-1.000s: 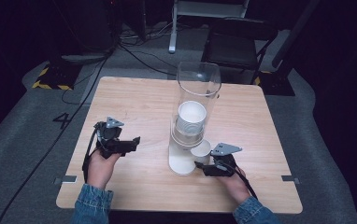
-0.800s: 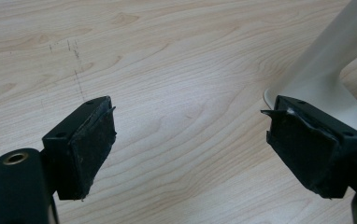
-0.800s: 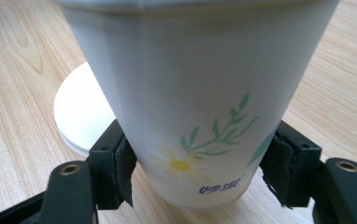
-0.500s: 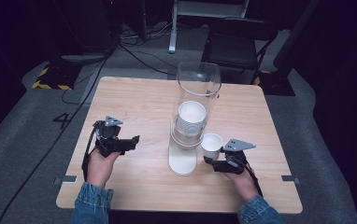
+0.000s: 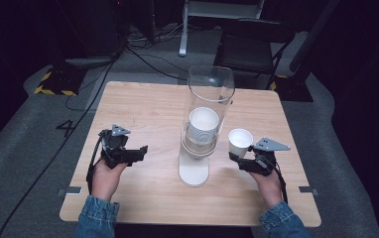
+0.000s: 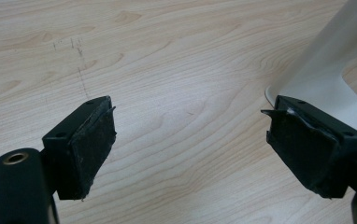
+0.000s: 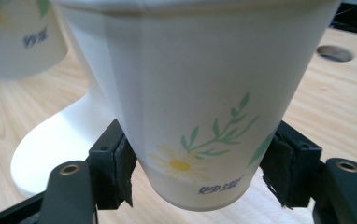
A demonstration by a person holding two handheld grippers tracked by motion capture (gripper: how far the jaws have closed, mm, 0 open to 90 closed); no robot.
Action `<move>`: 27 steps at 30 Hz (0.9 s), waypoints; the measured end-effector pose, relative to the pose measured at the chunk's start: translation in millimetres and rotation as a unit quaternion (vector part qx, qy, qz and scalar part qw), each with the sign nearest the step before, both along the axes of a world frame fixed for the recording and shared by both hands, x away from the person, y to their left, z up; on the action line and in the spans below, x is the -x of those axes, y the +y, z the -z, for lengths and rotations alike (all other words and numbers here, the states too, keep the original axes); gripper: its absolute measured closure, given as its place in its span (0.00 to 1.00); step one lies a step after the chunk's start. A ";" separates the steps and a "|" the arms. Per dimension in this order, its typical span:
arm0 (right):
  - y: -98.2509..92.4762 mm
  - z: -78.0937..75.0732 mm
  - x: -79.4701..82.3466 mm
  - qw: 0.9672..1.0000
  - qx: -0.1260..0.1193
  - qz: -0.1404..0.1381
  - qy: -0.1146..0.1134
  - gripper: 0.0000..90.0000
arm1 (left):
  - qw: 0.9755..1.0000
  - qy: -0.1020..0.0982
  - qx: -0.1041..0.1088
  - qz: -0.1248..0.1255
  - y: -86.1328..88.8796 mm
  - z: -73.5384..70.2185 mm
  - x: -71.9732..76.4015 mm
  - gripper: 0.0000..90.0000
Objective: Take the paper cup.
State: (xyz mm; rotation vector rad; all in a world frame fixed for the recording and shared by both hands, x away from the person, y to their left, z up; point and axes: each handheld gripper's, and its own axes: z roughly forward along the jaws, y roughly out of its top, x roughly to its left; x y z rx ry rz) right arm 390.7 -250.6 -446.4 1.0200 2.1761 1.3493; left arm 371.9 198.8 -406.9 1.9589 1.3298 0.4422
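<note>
A clear tube dispenser (image 5: 210,99) on a white base (image 5: 194,171) stands mid-table with a stack of white paper cups (image 5: 203,124) inside it. One paper cup (image 5: 240,141) printed with a daisy (image 7: 200,116) is upright, to the right of the dispenser and apart from it. My right gripper (image 5: 241,157) is shut on the paper cup near its bottom. The pads (image 7: 125,170) press both sides of the cup. My left gripper (image 5: 139,152) is open at the table's left, low over bare wood, with nothing between its pads (image 6: 92,144). The white base (image 6: 326,79) lies to its right.
The wooden table (image 5: 143,109) has bare room on both sides of the dispenser. A round hole (image 7: 334,53) in the tabletop lies beyond the cup. A dark chair (image 5: 257,44) and cables (image 5: 143,49) are on the floor behind the table.
My right gripper has pulled one cup out from under the dispenser and carried it right and slightly up. The left gripper has stayed put.
</note>
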 end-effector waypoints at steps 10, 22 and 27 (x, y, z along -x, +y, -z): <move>-19.9 -6.7 -16.0 0.999 -0.009 0.046 -0.002 0.38 | 1.000 0.000 -0.007 0.003 0.8 0.5 9.6 0.17; -34.0 2.3 -41.7 0.995 -0.016 0.098 -0.016 0.38 | 1.000 0.002 -0.011 -0.007 9.9 3.5 26.8 0.17; -36.1 9.9 -54.0 0.994 -0.013 0.112 0.010 0.38 | 1.000 0.004 -0.012 -0.014 14.5 5.1 31.6 0.17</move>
